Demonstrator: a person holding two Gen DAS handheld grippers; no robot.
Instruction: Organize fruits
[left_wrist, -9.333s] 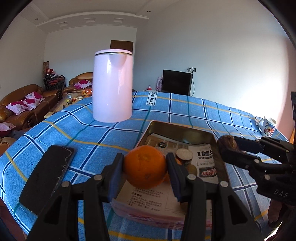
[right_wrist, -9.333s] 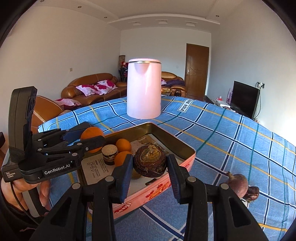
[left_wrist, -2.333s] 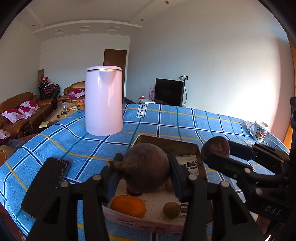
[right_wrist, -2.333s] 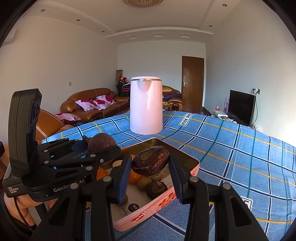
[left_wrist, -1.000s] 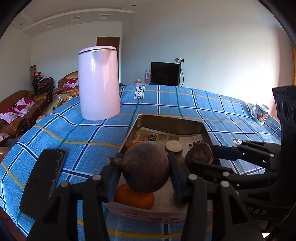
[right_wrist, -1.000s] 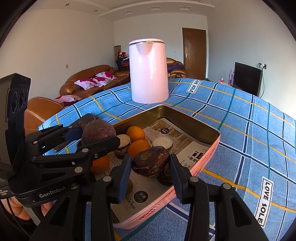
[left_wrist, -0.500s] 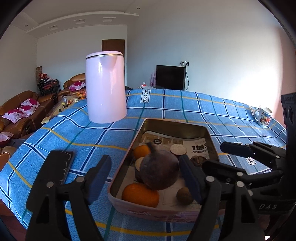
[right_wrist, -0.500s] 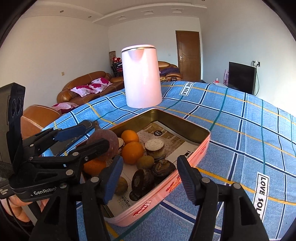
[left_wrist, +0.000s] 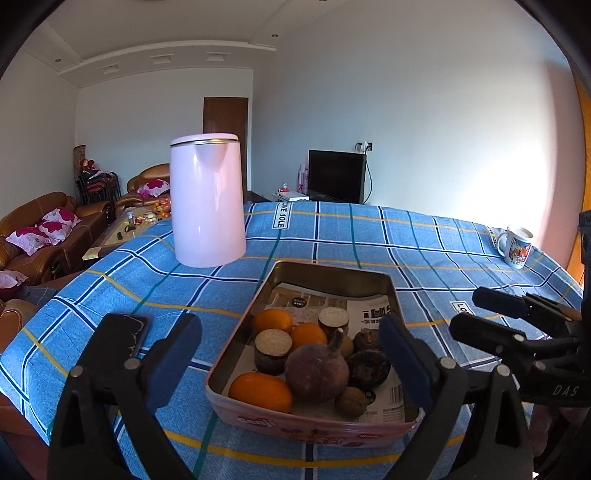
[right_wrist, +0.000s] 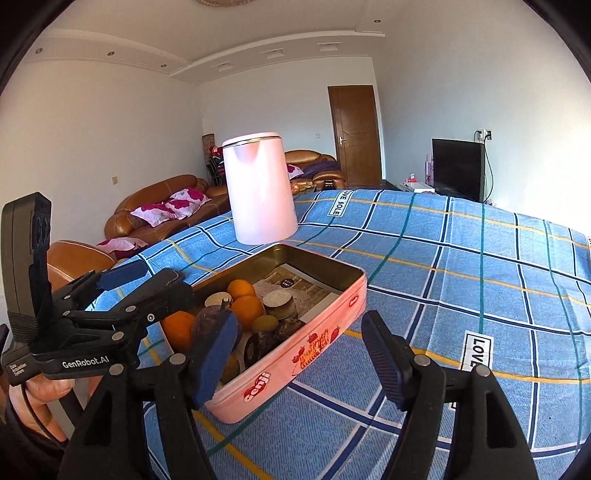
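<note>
Phone: dark, flat on the blue checked tablecloth, far left in the left wrist view.

Left gripper: jaws spread wide and opening further, nothing between the pads (the tin lies lower, beyond them).

Kettle: pale pink, upright on the cloth behind the tin.

Tin: pink, rectangular, paper-lined, open on the cloth. Contents at the near end: three oranges, a round purple-brown fruit with a stem, two cut-topped dark pieces, several small wrinkled brown fruits (kinds hard to tell). Far end holds paper only.

Right gripper: jaws apart and opening, empty; its left pad overlaps the tin's near corner in the right wrist view, contact unclear.

Mug: printed, upright, well apart at the cloth's far right.
</note>
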